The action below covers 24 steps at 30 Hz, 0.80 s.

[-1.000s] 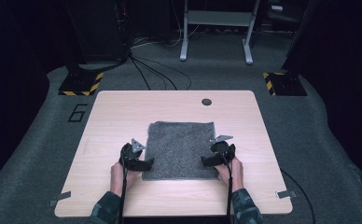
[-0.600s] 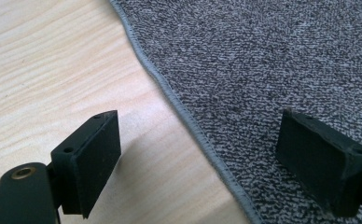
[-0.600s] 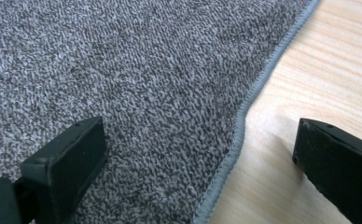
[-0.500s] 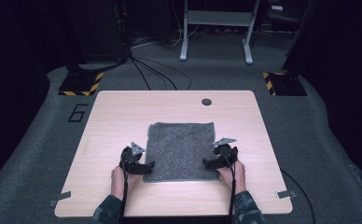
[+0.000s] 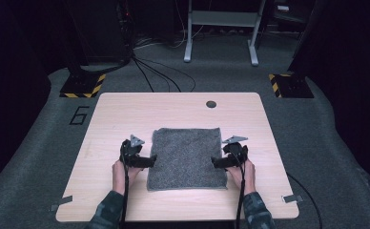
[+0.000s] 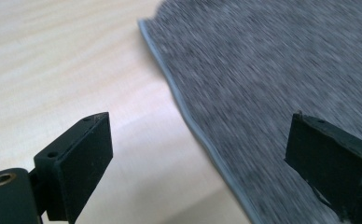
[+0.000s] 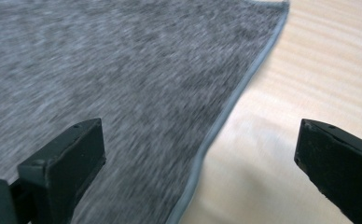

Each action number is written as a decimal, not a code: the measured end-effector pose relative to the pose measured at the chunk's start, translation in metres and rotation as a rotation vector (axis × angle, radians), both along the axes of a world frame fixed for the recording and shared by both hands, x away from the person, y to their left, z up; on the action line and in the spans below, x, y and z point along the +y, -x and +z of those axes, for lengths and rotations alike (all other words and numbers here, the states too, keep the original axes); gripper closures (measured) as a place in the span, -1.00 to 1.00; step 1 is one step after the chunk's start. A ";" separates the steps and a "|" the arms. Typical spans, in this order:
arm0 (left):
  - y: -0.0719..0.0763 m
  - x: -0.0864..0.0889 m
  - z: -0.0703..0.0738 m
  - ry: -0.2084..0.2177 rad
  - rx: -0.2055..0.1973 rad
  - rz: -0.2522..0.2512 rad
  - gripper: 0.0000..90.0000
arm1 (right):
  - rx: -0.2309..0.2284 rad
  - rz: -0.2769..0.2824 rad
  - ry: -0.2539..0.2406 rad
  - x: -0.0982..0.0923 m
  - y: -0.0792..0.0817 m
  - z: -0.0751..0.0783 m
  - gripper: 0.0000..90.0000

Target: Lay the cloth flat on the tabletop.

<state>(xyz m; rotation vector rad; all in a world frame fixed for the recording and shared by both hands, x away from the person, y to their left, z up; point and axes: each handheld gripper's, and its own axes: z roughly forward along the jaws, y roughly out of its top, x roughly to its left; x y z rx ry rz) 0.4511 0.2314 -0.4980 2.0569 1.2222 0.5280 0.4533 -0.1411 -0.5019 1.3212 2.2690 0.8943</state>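
A grey cloth [image 5: 187,156] lies flat in the middle of the wooden table [image 5: 126,114]. My left gripper [image 5: 150,161] is at the cloth's left edge, pointing inward. In the left gripper view the gripper [image 6: 198,135] is open and its jaws have just been opening. The hemmed cloth edge [image 6: 272,60] runs under the gap, and neither pad presses it. My right gripper [image 5: 215,163] faces it from the cloth's right edge. In the right gripper view that gripper [image 7: 200,135] is open too, straddling the cloth [image 7: 100,60] hem from above.
A round hole [image 5: 211,104] sits near the table's far edge. Tape strips [image 5: 60,203] [image 5: 290,198] mark the front corners. On the floor beyond are striped stand bases [image 5: 83,86] [image 5: 288,85], cables and a metal frame [image 5: 221,28].
My left gripper dipped toward the near edge, then came back away from it and rose a little. The right gripper has barely shifted. The cloth lies as before.
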 end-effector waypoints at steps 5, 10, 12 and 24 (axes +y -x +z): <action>-0.024 -0.010 -0.010 -0.056 0.038 -0.003 -0.84 | 0.013 -0.033 0.053 0.010 -0.015 -0.008 -0.98; -0.024 -0.014 -0.021 -0.081 0.058 -0.007 -0.83 | 0.028 -0.032 0.065 0.013 -0.014 -0.017 -0.98; -0.023 -0.013 -0.022 -0.078 0.053 -0.011 -0.83 | 0.029 -0.032 0.052 0.011 -0.013 -0.018 -0.98; -0.011 -0.011 -0.024 -0.051 0.063 -0.021 -0.84 | 0.035 -0.005 0.027 0.003 0.001 -0.020 -1.00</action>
